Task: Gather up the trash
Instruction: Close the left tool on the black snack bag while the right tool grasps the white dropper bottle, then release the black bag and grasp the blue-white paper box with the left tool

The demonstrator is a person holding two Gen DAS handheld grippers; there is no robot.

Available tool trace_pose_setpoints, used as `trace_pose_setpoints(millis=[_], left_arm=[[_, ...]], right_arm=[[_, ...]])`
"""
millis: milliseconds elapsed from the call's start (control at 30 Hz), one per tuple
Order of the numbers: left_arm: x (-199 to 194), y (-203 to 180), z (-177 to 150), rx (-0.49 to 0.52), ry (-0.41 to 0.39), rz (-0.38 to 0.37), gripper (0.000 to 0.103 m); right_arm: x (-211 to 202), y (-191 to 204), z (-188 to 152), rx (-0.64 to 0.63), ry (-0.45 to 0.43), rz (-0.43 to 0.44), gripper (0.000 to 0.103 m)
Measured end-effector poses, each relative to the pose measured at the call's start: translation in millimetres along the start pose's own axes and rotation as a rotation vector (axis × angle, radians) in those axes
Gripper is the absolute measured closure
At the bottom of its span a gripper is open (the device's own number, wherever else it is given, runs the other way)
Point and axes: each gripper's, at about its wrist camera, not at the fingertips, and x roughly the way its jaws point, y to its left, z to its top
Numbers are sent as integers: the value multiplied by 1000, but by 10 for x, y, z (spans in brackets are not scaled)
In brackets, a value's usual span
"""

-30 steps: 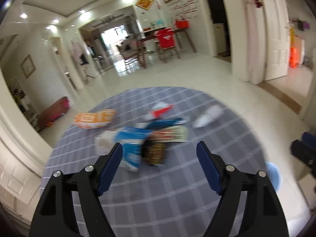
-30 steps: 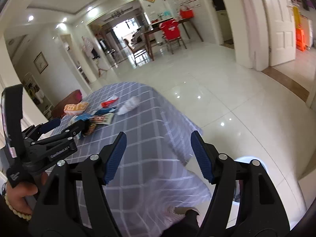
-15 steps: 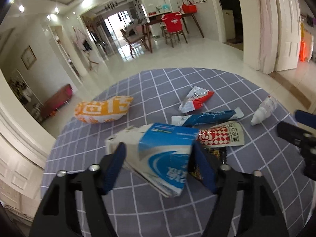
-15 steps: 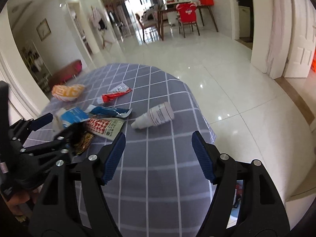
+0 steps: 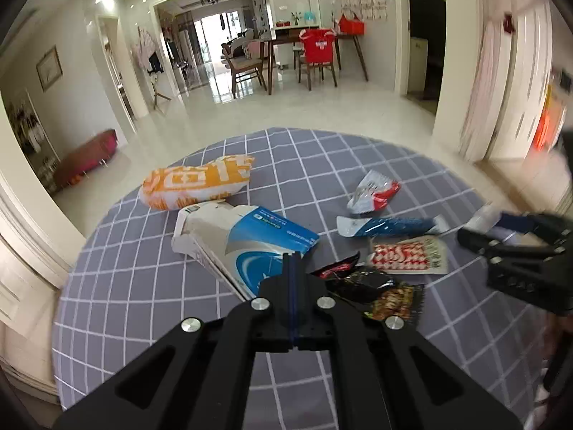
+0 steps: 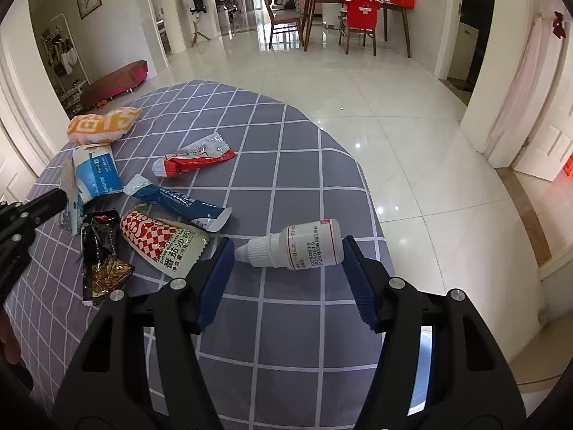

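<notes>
On the checked tablecloth [image 6: 293, 165], left of the dropper bottle [image 6: 297, 247], sits the blue-and-white carton [image 5: 250, 240], and the left gripper [image 5: 292, 261] has its jaws pressed together at that carton's near corner — clamped on it, by the look of things. Moving right past the wrappers, the bottle lies on its side, long axis crosswise, nozzle pointing left, right between the wide-open pads of the right gripper [image 6: 286, 272], which holds nothing. Right hand's plainly nearer; closing would pinch it end to end.
</notes>
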Motion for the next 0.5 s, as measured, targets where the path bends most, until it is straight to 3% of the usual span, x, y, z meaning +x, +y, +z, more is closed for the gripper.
trace_pose_setpoints(millis=[233,333,400,433,467,500], left_arm=[[-363,169,-52,-54,-55,-58,103],[-414,189,-88,-51,-70,-25,102],[-362,189,-113,-43,-39,-22,88],[-337,175,-121,-40,-35,-14,64],[-309,162,-124,-30,-40,8,47],[-269,121,-122,-8,-33,32,46]], right_arm=[[-309,23,-124,50,-59,85,43],[-453,89,-148,49,-79,111,43],[-519,146,-165,42,-88,125,43],[-551,171,-170,39,-96,129,43],[-559,200,-171,35,-98,131,43],[-565,244,-165,29,-98,139,43]])
